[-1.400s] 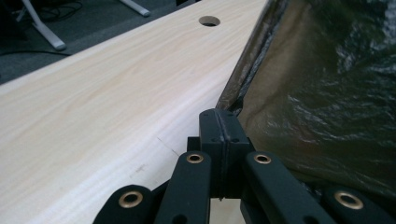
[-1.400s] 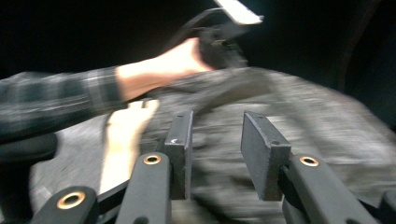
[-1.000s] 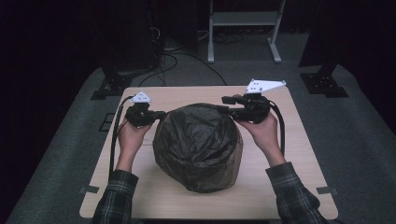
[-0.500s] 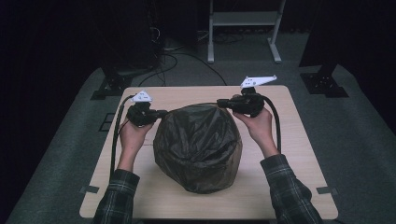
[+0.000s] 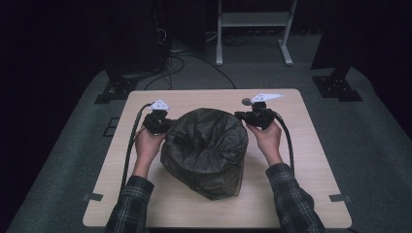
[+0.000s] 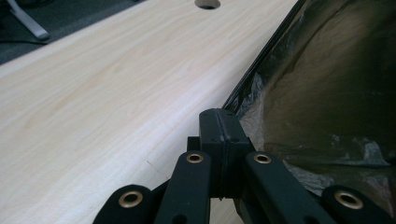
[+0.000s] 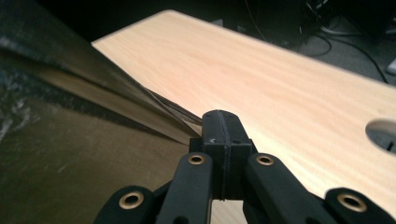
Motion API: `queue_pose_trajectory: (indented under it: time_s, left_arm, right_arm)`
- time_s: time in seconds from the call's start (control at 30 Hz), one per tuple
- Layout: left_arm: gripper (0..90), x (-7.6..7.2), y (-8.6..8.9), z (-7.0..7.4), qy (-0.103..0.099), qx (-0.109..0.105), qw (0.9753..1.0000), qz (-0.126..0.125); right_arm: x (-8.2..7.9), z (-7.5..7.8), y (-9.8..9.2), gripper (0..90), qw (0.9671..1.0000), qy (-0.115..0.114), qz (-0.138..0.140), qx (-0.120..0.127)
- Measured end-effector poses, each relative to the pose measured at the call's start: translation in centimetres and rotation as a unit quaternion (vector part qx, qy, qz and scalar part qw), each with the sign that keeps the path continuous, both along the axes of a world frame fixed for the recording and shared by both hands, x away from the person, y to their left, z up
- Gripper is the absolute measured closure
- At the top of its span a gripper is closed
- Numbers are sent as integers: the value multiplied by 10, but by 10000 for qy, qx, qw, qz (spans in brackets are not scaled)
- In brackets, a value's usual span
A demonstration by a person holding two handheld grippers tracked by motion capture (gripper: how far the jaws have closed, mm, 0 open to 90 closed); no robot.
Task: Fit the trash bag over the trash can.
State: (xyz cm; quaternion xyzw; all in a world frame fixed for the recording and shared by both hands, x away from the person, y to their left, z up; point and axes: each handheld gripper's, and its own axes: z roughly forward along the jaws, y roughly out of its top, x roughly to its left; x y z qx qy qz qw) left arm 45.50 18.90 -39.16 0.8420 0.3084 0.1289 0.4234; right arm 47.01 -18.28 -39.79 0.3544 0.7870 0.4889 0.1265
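At the centre of the high view, a dark plastic bag [image 5: 206, 150] sits on the wooden table [image 5: 301, 160], its rim pinched by the left gripper [image 5: 163, 124] and right gripper [image 5: 248, 116] (jaws clamped shut), apparently to spread its mouth open.

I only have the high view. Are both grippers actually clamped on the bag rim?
Observer: Left gripper view: the left gripper has its jaws shut, with the bag edge running in at them.
Operator: Right side?
Observer: Right gripper view: the right gripper has its jaws shut too, and taut film of the bag runs into them.
Operator: Anything near the right jaws?
Observer: A round hole in the table, off to that view's right.
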Motion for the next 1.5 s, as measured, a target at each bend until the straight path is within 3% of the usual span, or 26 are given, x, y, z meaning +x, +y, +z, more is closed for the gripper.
queue_pose_trajectory:
  time_s: [0.23, 0.33, 0.4, 0.47, 0.5, 0.67, 0.87, 1.03, 1.23, 1.5]
  left_arm:
    - [900, 1, -2, -23, 207, 99, 9997, -7]
    - [900, 0, -2, -22, 168, 43, 9998, -13]
    - [900, -2, 2, -16, 61, -58, 10000, 3]
    - [788, -3, 4, -12, 47, -115, 9999, 28]
    - [788, -4, 8, -8, -2, -121, 9999, 73]
    - [575, -17, 31, 14, -167, -303, 9992, 213]
    - [354, -39, 52, 29, -256, -157, 9991, 309]
    - [179, -60, 65, 31, -336, 51, 9987, 379]
    - [20, -85, 74, 28, -416, 112, 9984, 370]
    - [0, -120, 78, 11, -386, 137, 9991, 134]
  right_arm:
    - [-1, -30, 0, 898, 9997, 200, -24, -168]
    - [-1, -32, 0, 891, 9997, 215, -9, -152]
    - [-3, -27, -1, 792, 9998, 118, -68, -111]
    - [-4, -23, -2, 767, 9999, 68, -57, -69]
    - [-6, -19, -3, 724, 10000, 1, -73, -50]
    - [-15, 0, -18, 452, 9993, -152, -323, 59]
    - [-27, 13, -37, 163, 9977, -130, -658, -7]
    - [-44, 24, -50, 111, 9974, -279, -657, 21]
    - [-64, 33, -59, 31, 9975, -408, -563, -90]
    - [-88, 53, -64, 12, 9973, -647, -302, 166]
